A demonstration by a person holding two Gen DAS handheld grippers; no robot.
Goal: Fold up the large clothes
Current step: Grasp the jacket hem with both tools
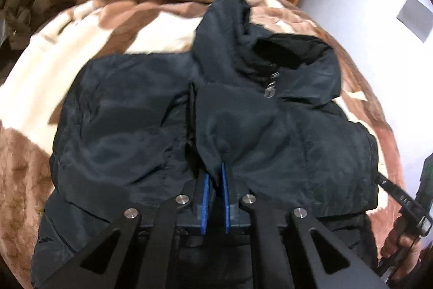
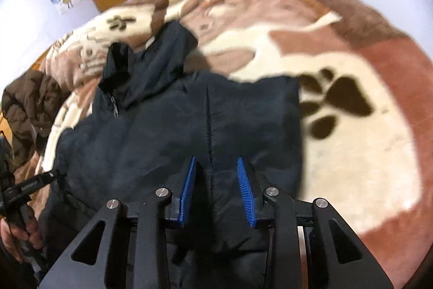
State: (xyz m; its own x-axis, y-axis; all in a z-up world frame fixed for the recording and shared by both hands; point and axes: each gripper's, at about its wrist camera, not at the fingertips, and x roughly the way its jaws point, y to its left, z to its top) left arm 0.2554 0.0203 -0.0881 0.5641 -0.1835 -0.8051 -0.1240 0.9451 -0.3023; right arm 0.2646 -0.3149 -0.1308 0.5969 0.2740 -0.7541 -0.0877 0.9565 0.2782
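Left gripper (image 1: 215, 180) fingers clenched on a thin pinch of jacket (image 1: 167, 110); we judge it could slip mid-fold. Right gripper (image 2: 216, 175) fingers straddle the hem seam, half-closed; whether they grip, we can't tell. Jacket lies on the bed's blanket (image 2: 351, 67), hood (image 1: 243, 31) bunched and may unfold.

A: Left gripper (image 1: 215, 175) looked like what?
B: Matte black linkage arms with triangular cut-outs, four round silver pivot screws, blue pads (image 1: 205, 203) on black finger blocks.
A: Right gripper (image 2: 216, 167)?
B: Same build; its blue pads (image 2: 245, 191) were ribbed, and a bare metal strip showed by the right-side arm.
A: The person?
B: Only hands (image 2: 15, 236) on black handles at the frame edges, white lettering on one handle, unreadable.
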